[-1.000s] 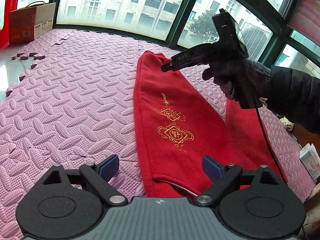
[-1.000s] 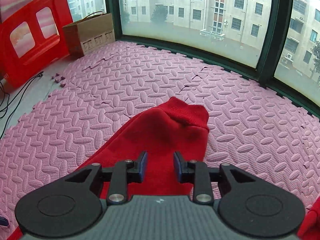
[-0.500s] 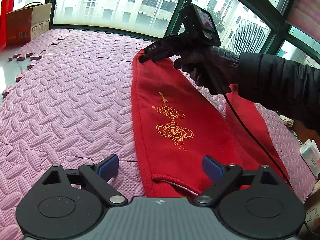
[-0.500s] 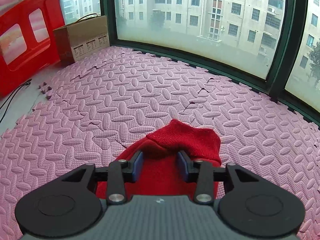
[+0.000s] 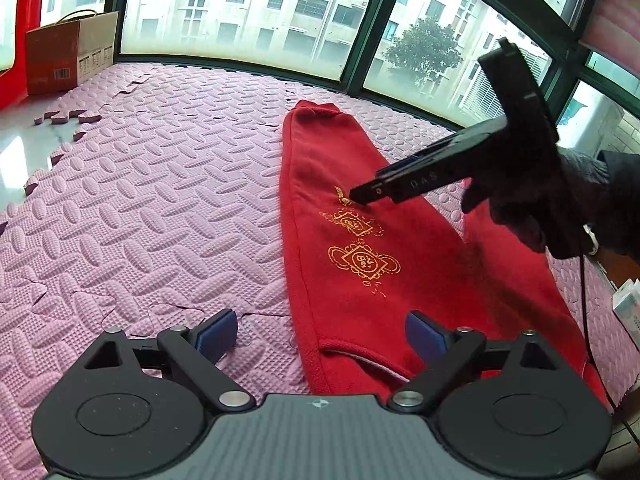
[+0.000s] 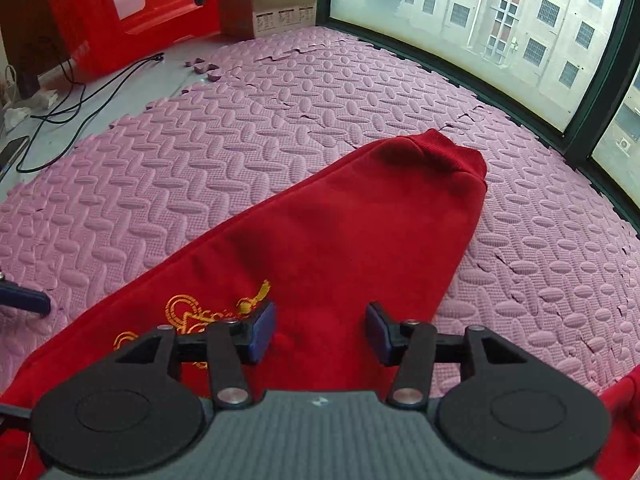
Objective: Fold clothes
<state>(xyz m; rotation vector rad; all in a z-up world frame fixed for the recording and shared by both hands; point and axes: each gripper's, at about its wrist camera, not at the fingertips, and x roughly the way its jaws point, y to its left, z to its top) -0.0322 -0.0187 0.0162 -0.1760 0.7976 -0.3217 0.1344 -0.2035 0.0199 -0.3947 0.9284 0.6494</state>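
Note:
A red garment [image 5: 352,248] with gold embroidery [image 5: 362,260] lies flat on the pink foam mat, its ribbed cuff [image 5: 316,110] at the far end. It also shows in the right wrist view [image 6: 340,240]. My left gripper [image 5: 320,336] is open and empty, just above the garment's near hem. My right gripper [image 6: 320,332] is open and empty, hovering over the middle of the cloth near the embroidery [image 6: 192,312]. In the left wrist view the right gripper [image 5: 360,196] is seen side-on above the embroidery, held by a gloved hand.
The pink foam mat [image 5: 140,208] covers the floor up to the window frame [image 5: 352,68]. A cardboard box [image 5: 72,56] and a red plastic piece [image 6: 120,12] stand at the far left. Cables [image 6: 60,100] lie on the bare floor. Loose mat pieces [image 5: 64,116] lie by the mat's edge.
My right gripper has let go of the cuff, opened, and pulled back toward the embroidery. The cuff end now lies flat on the mat. The left gripper has stayed near the hem.

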